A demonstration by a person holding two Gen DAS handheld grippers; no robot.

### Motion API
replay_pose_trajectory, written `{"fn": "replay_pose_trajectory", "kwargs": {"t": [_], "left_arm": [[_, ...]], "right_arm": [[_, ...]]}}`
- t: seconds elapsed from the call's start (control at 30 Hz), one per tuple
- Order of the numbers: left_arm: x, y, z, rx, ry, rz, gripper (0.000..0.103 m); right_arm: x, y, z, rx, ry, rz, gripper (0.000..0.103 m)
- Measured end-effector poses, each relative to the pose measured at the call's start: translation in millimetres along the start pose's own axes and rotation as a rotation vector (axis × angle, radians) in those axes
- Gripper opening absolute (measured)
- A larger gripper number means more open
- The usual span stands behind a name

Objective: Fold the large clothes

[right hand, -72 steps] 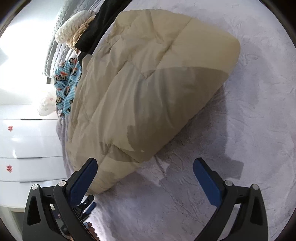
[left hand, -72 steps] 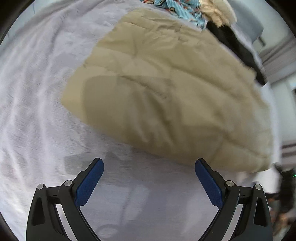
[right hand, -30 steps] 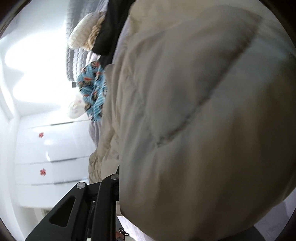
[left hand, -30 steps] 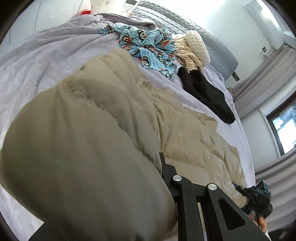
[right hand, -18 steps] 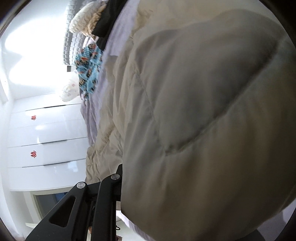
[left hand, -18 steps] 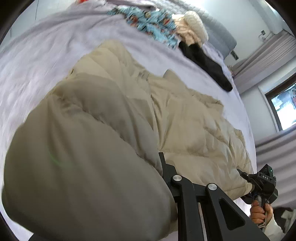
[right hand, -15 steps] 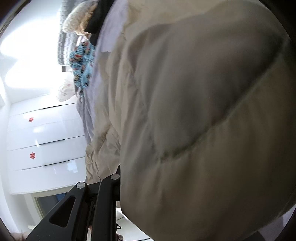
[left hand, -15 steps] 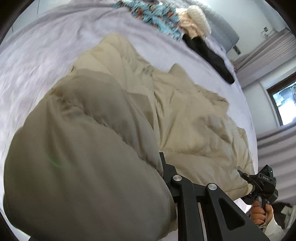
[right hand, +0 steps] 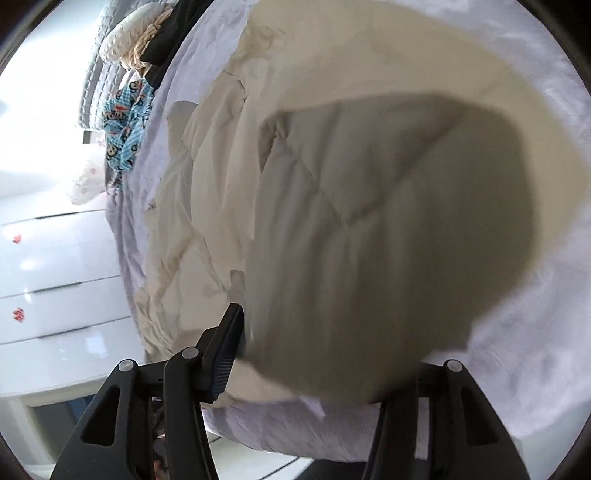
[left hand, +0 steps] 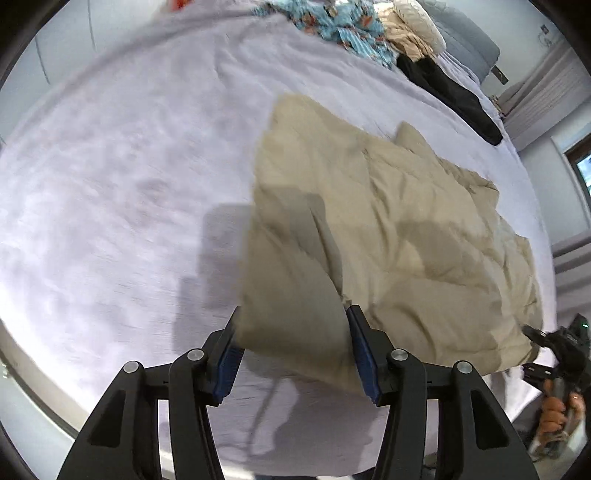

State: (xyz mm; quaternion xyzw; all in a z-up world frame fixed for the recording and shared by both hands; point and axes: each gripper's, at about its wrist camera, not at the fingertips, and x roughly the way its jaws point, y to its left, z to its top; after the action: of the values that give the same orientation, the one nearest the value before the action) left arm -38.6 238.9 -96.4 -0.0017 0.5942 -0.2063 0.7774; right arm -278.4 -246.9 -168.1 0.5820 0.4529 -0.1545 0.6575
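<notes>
Both my grippers, left gripper point(left hand: 293, 341) and right gripper point(right hand: 314, 354), are clamped on the near edge of the beige padded coat point(left hand: 388, 221) on the bed point(left hand: 110, 166); I'd lift both corners level, carry forward, avoid dragging.

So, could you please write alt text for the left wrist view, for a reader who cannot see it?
The left gripper clamps a corner of a beige quilted coat that lies across a pale lilac bed cover. At the far end lie a blue patterned garment and a black garment.
</notes>
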Motion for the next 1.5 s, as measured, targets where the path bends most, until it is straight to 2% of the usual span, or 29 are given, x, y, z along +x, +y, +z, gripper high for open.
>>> {"fn": "replay_pose_trajectory", "kwargs": {"t": [0.1,0.27,0.33,0.43,0.5,0.63,0.73,0.77,0.83,0.87,0.97,1.07,1.2,1.3,1.5], "left_arm": [[-17,12,8,-0.015,-0.051,0.027,0.055],[-22,22,18,-0.026,-0.071,0.014,0.055],[-13,19,17,0.01,-0.053,0.005,0.055],[6,8,10,0.053,0.008,0.064,0.055],[13,4,3,0.067,0.046,0.076,0.055],[9,-3,-2,0.078,0.06,0.089,0.055],[3,-6,-1,0.084,0.075,0.095,0.055],[1,-6,-1,0.085,0.074,0.095,0.058],[-7,-5,-1,0.077,0.058,0.092,0.097],[-12,-5,0,0.073,0.04,0.089,0.1],[-21,-6,0,0.087,0.034,0.081,0.1],[-24,-6,-1,0.101,0.047,0.08,0.1],[-30,-7,-2,0.113,0.053,0.089,0.1],[-31,-12,-3,0.105,0.052,0.089,0.1],[-31,-24,0,0.102,0.038,0.14,0.1]], "right_arm": [[-15,-1,-8,-0.005,-0.016,-0.027,0.057],[-27,27,-26,-0.067,-0.02,-0.056,0.057],[-20,43,-35,-0.11,-0.012,-0.062,0.057],[-24,54,-61,-0.199,0.006,-0.082,0.057],[-20,67,-70,-0.243,0.018,-0.093,0.057],[-15,86,-80,-0.292,0.028,-0.137,0.057],[-6,96,-82,-0.293,0.043,-0.172,0.067],[-1,101,-82,-0.294,0.045,-0.18,0.067],[4,109,-84,-0.313,0.05,-0.205,0.067],[6,111,-87,-0.324,0.048,-0.218,0.068],[7,118,-92,-0.351,0.047,-0.242,0.07],[13,131,-96,-0.372,0.044,-0.254,0.078],[15,144,-102,-0.399,0.034,-0.262,0.08],[17,151,-102,-0.418,0.039,-0.266,0.087],[20,166,-99,-0.505,-0.004,-0.285,0.092]]}}
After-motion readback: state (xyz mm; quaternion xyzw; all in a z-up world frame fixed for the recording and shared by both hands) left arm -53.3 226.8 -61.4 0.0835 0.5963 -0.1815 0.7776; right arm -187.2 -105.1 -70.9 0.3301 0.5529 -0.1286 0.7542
